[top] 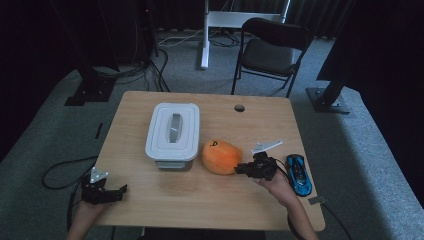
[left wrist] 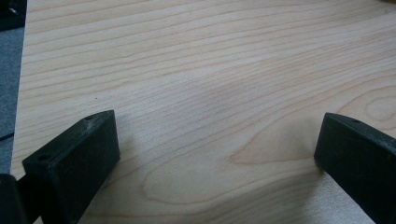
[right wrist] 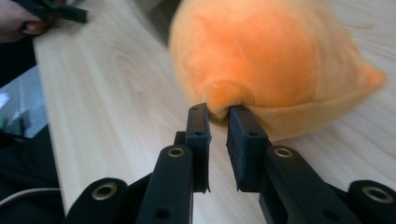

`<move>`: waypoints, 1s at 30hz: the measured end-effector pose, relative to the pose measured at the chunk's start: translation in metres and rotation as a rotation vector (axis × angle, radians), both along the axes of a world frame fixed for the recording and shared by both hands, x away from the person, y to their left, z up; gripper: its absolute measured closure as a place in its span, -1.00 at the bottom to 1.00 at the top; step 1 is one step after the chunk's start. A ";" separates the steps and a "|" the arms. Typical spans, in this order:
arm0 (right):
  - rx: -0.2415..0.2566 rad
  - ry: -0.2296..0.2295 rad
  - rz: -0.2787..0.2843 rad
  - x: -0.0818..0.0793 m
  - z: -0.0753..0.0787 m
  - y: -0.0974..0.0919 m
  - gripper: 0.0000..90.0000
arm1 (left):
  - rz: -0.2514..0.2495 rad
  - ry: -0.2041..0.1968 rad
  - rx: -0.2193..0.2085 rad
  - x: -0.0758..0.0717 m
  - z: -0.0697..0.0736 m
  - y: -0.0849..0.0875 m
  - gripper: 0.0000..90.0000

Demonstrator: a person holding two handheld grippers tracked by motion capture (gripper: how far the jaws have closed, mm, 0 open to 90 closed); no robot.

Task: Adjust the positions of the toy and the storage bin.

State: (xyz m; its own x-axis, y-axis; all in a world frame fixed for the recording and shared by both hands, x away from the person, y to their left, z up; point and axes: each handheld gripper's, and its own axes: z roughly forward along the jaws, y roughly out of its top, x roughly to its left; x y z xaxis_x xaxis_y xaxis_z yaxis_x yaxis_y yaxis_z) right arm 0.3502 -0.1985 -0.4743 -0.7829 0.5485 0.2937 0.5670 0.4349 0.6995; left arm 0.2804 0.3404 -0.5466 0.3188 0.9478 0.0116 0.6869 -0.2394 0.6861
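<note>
An orange plush toy (top: 220, 156) lies on the wooden table (top: 200, 200), just right of a white lidded box (top: 173, 131). My right gripper (top: 239, 169) meets the toy's right side. In the right gripper view its jaws (right wrist: 218, 114) stand nearly together, pinching a small nub of the plush toy (right wrist: 271, 56) between their tips. My left gripper (top: 122, 190) rests at the table's front left corner, far from the toy. In the left gripper view it (left wrist: 217, 126) is open wide, with bare wood between the jaws.
A blue toy car (top: 298, 174) lies right of my right hand, near the table's right edge. A round cable hole (top: 239, 108) sits at the back of the table. Behind the table stands a black chair (top: 270, 50). Cables trail over the floor.
</note>
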 end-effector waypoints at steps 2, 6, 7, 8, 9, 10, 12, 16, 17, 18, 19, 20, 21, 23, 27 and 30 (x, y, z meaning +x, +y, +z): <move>0.004 0.004 0.016 -0.003 0.000 0.004 0.72 | 0.000 0.000 0.000 0.000 0.000 0.000 -0.99; 0.019 0.002 0.050 -0.007 0.004 0.007 0.54 | 0.000 0.000 0.000 0.000 0.000 0.000 -0.99; 0.025 -0.001 0.051 -0.007 0.005 0.007 0.46 | 0.000 0.000 0.000 0.000 0.000 0.000 -0.99; 0.037 -0.010 0.040 -0.007 0.007 0.005 0.40 | 0.000 0.000 0.000 0.000 0.000 0.000 -0.99; 0.047 -0.016 0.027 -0.007 0.010 0.002 0.34 | 0.000 0.000 0.000 0.000 0.000 0.000 -0.99; 0.057 -0.025 0.008 -0.005 0.012 -0.001 0.25 | 0.000 0.000 0.000 0.000 0.000 0.000 -0.99; 0.074 -0.030 -0.044 -0.001 0.015 -0.006 0.16 | 0.000 0.000 0.000 0.000 0.000 0.000 -0.99; 0.089 -0.038 -0.140 0.011 0.019 -0.014 -0.08 | 0.000 0.000 0.000 0.000 0.000 0.000 -0.99; 0.094 -0.038 -0.153 0.015 0.019 -0.015 -0.09 | 0.000 0.000 0.000 0.000 0.000 0.000 -0.99; 0.095 -0.038 -0.168 0.018 0.019 -0.015 -0.13 | 0.000 0.000 0.000 0.000 0.000 0.000 -0.99; 0.091 -0.038 -0.185 0.021 0.019 -0.015 -0.18 | 0.000 0.000 0.000 0.000 0.000 0.000 -0.99; 0.094 -0.032 -0.194 0.024 0.019 -0.015 -0.21 | 0.000 0.000 0.000 0.000 0.000 0.000 -0.99; 0.099 -0.024 -0.193 0.028 0.019 -0.015 -0.29 | 0.000 0.000 0.000 0.000 0.000 0.000 -0.99; 0.089 -0.017 -0.182 0.032 0.018 -0.011 -0.40 | 0.002 0.000 0.000 0.000 0.000 0.000 -0.99; 0.062 -0.009 -0.154 0.038 0.014 -0.001 -0.40 | 0.003 0.001 0.001 0.000 0.000 0.000 -0.99; 0.040 0.005 -0.144 0.042 0.009 0.009 -0.37 | 0.003 0.000 0.000 0.000 0.000 0.000 -0.99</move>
